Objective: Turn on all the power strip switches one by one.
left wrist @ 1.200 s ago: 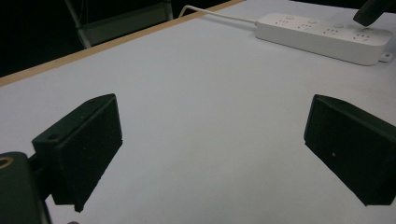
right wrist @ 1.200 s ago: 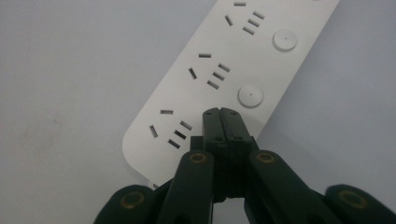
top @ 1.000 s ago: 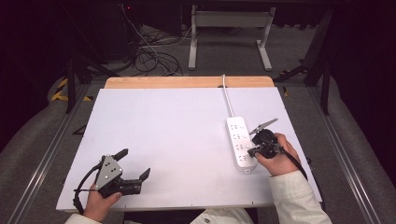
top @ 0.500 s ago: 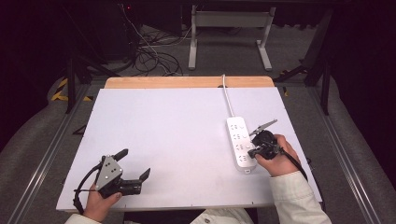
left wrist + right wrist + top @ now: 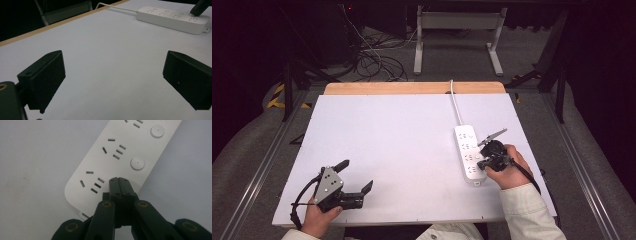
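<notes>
Change: almost nothing has shifted over the last second; as far as I can judge, the right tool (image 5: 488,161) has kept its place at the near end of the power strip (image 5: 469,152), and the left tool (image 5: 355,177) has stayed parked at the near left of the bench (image 5: 402,145).
Meaning: I read this as a hold on a press, not a fresh reach; the round switch button nearest me seems to be the target, hidden under the tips in the right gripper view.
Right tool: jaws closed tight together, holding nothing, tips resting on the power strip (image 5: 120,157) just beside its last socket.
Left tool: jaws wide apart (image 5: 113,72), empty, low over bare bench.
Power strip: lying flat on the right half of the bench, lengthwise away from me, its white cord (image 5: 456,102) running off the far edge; two other round buttons (image 5: 137,163) are in plain sight.
Next move: I judge a small lift straight up would show whether the button has been pushed.
Surface: white sheet over a wooden top, a strip of wood showing at the far edge.
Room: dark, with grey floor, tangled cables (image 5: 377,55) and a white metal stand (image 5: 457,35) beyond.
</notes>
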Available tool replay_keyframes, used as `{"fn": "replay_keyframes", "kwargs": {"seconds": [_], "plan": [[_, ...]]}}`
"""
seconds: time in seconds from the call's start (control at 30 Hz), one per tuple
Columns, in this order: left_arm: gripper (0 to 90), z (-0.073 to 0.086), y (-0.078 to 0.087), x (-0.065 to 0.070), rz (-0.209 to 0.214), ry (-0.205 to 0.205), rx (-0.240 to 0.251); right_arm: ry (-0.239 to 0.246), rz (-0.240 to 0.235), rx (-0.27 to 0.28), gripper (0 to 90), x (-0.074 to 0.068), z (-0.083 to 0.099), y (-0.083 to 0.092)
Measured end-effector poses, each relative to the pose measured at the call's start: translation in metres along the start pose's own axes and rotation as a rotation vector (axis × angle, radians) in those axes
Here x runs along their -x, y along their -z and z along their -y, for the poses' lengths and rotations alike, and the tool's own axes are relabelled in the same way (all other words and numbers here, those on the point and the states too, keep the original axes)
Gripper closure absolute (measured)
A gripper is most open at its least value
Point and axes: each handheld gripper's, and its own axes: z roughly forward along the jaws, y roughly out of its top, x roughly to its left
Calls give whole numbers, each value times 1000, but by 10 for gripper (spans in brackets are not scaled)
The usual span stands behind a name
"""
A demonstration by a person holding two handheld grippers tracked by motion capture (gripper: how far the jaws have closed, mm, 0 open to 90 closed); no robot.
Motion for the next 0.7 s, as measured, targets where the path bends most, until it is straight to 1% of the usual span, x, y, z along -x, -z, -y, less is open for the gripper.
{"fn": "replay_keyframes", "kwargs": {"seconds": [0.2, 0.27, 0.3, 0.33, 0.37, 0.4, 0.43, 0.47, 0.5, 0.53, 0.57, 0.6, 0.63, 0.67, 0.7], "plan": [[47, 0, 0, 1, 2, 4, -1, -6, 3, -2, 900, -1, 1, -1], [47, 0, 0, 1, 3, 1, -1, -16, -1, 1, 900, 0, 2, -2], [47, 0, 0, 0, 4, -7, -2, -15, 1, 0, 900, -1, 1, -2], [47, 0, 0, 0, 4, -5, -4, -14, 2, -3, 900, -1, 1, -2], [47, 0, 0, 0, 5, -4, -5, -8, 11, -8, 900, -2, 0, -1], [47, 0, 0, 0, 6, -6, -4, 15, 31, -10, 900, -4, -2, -1], [47, 0, 0, 0, 4, -5, -2, 30, 43, 18, 900, -6, -3, 1], [47, 0, 0, 0, 3, 0, 0, 39, 21, 52, 900, -7, -3, 3], [47, 0, 0, 0, 5, 0, -2, 43, 8, 103, 900, -7, -3, 8], [47, 0, -1, -1, 5, -1, -5, 46, 34, 147, 900, -8, -3, 16], [47, 0, -2, -1, 5, 2, -7, 51, 44, 180, 900, -8, -4, 24], [47, 0, -2, 0, 5, 8, -7, 49, 46, 219, 900, -9, -4, 30], [48, 0, -2, 0, 5, 5, -8, 45, 40, 252, 900, -9, -4, 35], [48, 0, -2, 0, 4, 5, -8, 46, 37, 269, 900, -9, -4, 37], [47, 0, -2, 1, 3, 7, -7, 45, 40, 271, 900, -9, -3, 37]]}}
